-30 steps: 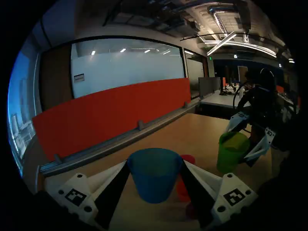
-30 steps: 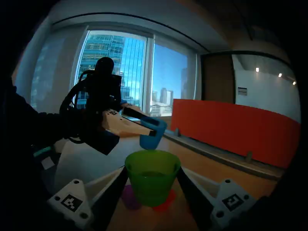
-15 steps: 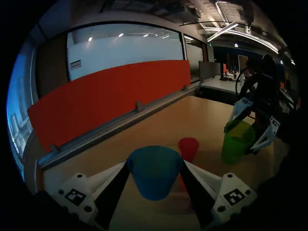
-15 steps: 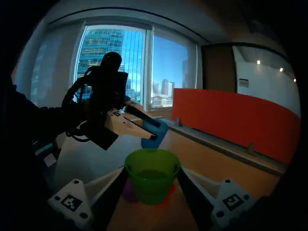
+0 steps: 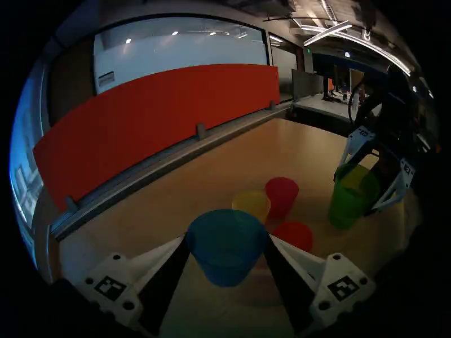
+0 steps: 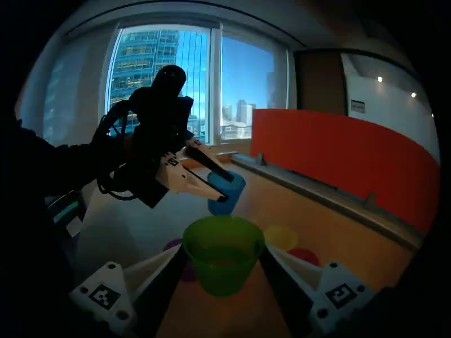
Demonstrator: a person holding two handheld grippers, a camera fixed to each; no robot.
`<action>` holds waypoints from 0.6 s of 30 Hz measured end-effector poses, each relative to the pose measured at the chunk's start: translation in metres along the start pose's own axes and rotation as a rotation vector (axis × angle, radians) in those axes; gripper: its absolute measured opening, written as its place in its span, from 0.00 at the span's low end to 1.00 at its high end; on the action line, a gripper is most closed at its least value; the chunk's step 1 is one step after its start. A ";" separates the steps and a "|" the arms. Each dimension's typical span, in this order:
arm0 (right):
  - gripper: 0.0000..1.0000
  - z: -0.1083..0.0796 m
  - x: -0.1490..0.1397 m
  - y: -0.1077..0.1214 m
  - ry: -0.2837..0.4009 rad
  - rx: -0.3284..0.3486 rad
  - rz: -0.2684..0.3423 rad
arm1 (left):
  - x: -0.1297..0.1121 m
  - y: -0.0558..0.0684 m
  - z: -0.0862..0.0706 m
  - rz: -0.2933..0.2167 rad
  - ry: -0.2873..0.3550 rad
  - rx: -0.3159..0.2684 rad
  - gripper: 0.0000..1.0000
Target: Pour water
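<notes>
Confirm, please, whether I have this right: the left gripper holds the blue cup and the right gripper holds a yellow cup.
Not quite: the right gripper holds a green cup, not a yellow one, as the right gripper view shows. The left gripper does hold the blue cup.

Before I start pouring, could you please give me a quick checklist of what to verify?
1. Blue cup held between left gripper fingers: ok.
2. Green cup held between right gripper fingers: ok.
3. Green cup's rim over blue cup: not ok, cups apart.
4. Water in green cup: cannot tell.
5. Yellow cup on table clear of the pour: cannot tell.
</notes>
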State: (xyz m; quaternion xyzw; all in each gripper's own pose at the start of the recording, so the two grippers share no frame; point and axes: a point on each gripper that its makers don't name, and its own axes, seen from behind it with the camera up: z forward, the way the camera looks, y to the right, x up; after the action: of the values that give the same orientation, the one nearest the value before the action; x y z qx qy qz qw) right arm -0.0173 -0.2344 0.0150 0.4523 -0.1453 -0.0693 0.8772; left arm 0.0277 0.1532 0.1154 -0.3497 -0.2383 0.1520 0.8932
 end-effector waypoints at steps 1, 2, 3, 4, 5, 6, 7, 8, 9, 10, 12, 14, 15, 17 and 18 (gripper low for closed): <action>0.90 0.000 -0.002 0.001 -0.006 0.000 0.000 | -0.002 0.001 0.002 -0.001 -0.007 -0.004 0.88; 0.90 0.001 -0.005 0.002 -0.012 0.000 0.001 | -0.004 0.001 0.004 -0.002 -0.013 -0.007 0.88; 0.90 0.001 -0.007 0.002 -0.020 0.001 0.001 | -0.007 0.002 0.006 -0.003 -0.020 -0.011 0.88; 0.90 0.002 -0.010 0.003 -0.026 0.002 0.002 | -0.009 0.003 0.008 -0.003 -0.026 -0.015 0.88; 0.90 0.002 -0.012 0.003 -0.032 0.003 0.003 | -0.011 0.003 0.010 -0.003 -0.032 -0.018 0.88; 0.90 0.003 -0.014 0.004 -0.039 0.005 0.004 | -0.013 0.004 0.012 -0.002 -0.038 -0.021 0.89; 0.90 0.003 -0.017 0.004 -0.046 0.007 0.005 | -0.015 0.004 0.014 -0.001 -0.042 -0.024 0.89; 0.90 0.004 -0.019 0.004 -0.052 0.009 0.006 | -0.016 0.004 0.016 0.000 -0.046 -0.026 0.89; 0.90 0.005 -0.021 0.005 -0.059 0.010 0.007 | -0.018 0.004 0.018 0.001 -0.051 -0.029 0.88; 0.90 0.006 -0.024 0.005 -0.065 0.011 0.007 | -0.020 0.005 0.019 0.001 -0.056 -0.031 0.88; 0.90 0.007 -0.028 0.006 -0.078 0.012 0.009 | -0.024 0.005 0.022 0.001 -0.064 -0.038 0.88; 0.90 0.009 -0.033 0.007 -0.091 0.015 0.011 | -0.027 0.006 0.026 0.000 -0.072 -0.045 0.88; 0.90 0.010 -0.036 0.008 -0.098 0.017 0.012 | -0.029 0.006 0.027 0.000 -0.076 -0.049 0.88; 0.90 0.011 -0.040 0.008 -0.111 0.020 0.013 | -0.033 0.007 0.030 0.002 -0.082 -0.055 0.89; 0.90 0.012 -0.043 0.008 -0.118 0.022 0.014 | -0.035 0.008 0.031 0.004 -0.086 -0.058 0.89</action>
State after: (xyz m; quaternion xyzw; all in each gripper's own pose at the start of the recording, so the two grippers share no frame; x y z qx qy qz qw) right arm -0.0620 -0.2282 0.0199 0.4561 -0.2006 -0.0879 0.8625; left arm -0.0189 0.1607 0.1189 -0.3692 -0.2800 0.1617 0.8713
